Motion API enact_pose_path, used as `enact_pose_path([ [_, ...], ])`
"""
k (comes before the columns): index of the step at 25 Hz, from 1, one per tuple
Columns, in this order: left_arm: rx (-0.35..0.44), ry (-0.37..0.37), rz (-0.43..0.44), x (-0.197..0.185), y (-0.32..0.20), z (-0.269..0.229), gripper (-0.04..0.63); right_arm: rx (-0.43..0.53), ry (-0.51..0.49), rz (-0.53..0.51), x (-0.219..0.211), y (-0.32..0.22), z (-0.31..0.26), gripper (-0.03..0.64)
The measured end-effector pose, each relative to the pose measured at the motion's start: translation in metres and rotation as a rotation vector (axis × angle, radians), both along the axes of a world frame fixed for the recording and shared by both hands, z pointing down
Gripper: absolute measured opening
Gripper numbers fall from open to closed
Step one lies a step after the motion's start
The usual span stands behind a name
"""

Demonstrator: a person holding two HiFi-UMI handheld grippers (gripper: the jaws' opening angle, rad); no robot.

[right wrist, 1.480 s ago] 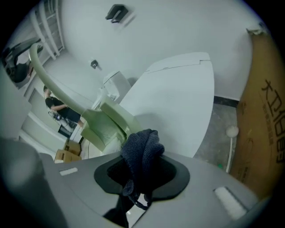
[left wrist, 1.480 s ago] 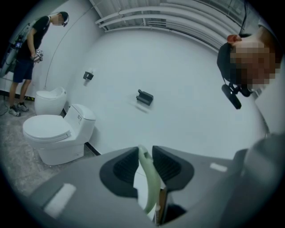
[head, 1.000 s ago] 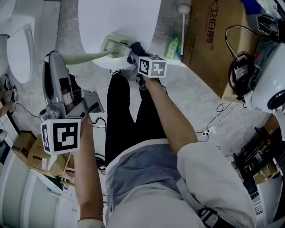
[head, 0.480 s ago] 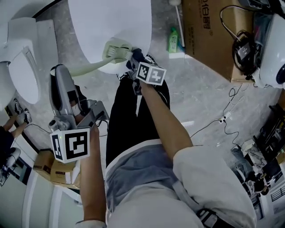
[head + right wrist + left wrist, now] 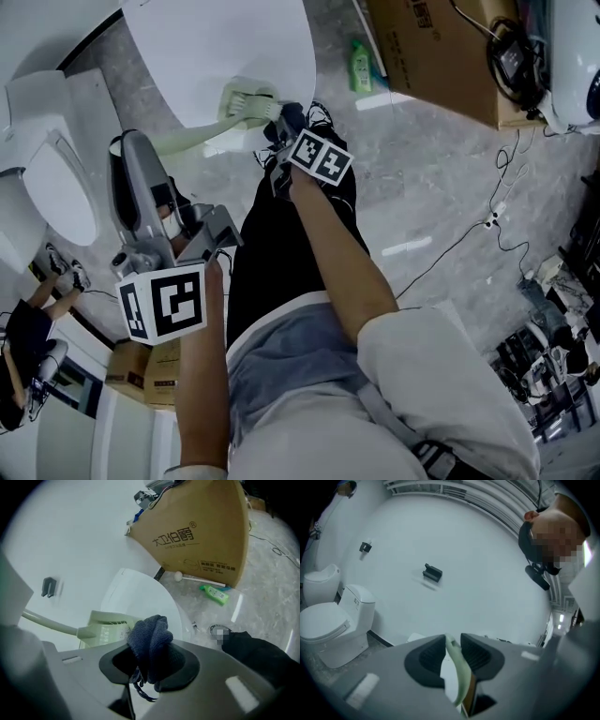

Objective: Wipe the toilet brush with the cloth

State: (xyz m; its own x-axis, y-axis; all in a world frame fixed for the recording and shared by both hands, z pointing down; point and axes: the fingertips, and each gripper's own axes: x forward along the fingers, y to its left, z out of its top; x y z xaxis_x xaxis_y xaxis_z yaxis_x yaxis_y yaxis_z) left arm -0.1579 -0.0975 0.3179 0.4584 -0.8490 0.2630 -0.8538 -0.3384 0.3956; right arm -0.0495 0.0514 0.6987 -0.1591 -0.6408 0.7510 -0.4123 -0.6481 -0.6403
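Since a second ago the left gripper (image 5: 453, 648) has slid lower and to the right in the head view, and the cardboard box (image 5: 433, 45) has drifted into the upper right corner. The right gripper (image 5: 149, 660) stays at the brush head.

The left gripper's jaws are nearly together, pinching the thin pale green handle of the toilet brush (image 5: 246, 101), which runs up between the pads in the left gripper view. The right gripper's jaws are clamped on a bunched dark blue cloth (image 5: 150, 639). Its wad bulges above the pads, and a loose thread hangs below.

In the head view the cloth sits just beside the brush's bristles at upper centre, though whether they touch cannot be told. Both lie over the edge of a white rounded surface (image 5: 225, 42). A white toilet (image 5: 42, 192) stands at the left edge. A green bottle (image 5: 360, 67) lies on the grey floor (image 5: 441, 178) just beside the box.
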Motion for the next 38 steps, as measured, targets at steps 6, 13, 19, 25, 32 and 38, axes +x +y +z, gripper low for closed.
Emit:
enact_pose_path([
  [6,0.007,-0.003,0.017,-0.002,0.0,0.0,0.0,0.015,-0.088,0.181,-0.016,0.012,0.001,0.106],
  [13,0.018,-0.001,0.035,0.003,-0.001,-0.002,0.0,0.044,-0.152,0.259,-0.038,0.016,0.001,0.106],
  [19,0.018,0.031,0.042,0.006,0.0,-0.001,0.0,0.061,-0.207,0.316,-0.054,0.015,0.001,0.106],
  [25,0.022,0.022,0.041,0.005,-0.001,-0.003,0.0,0.081,-0.258,0.325,-0.07,0.008,0.0,0.106],
  [32,0.021,0.044,0.043,0.005,-0.002,0.0,0.0,0.096,-0.286,0.295,-0.085,-0.001,0.002,0.106],
  [38,0.02,0.027,0.044,0.007,-0.003,-0.001,0.0,0.115,-0.313,0.201,-0.103,-0.016,-0.001,0.104],
])
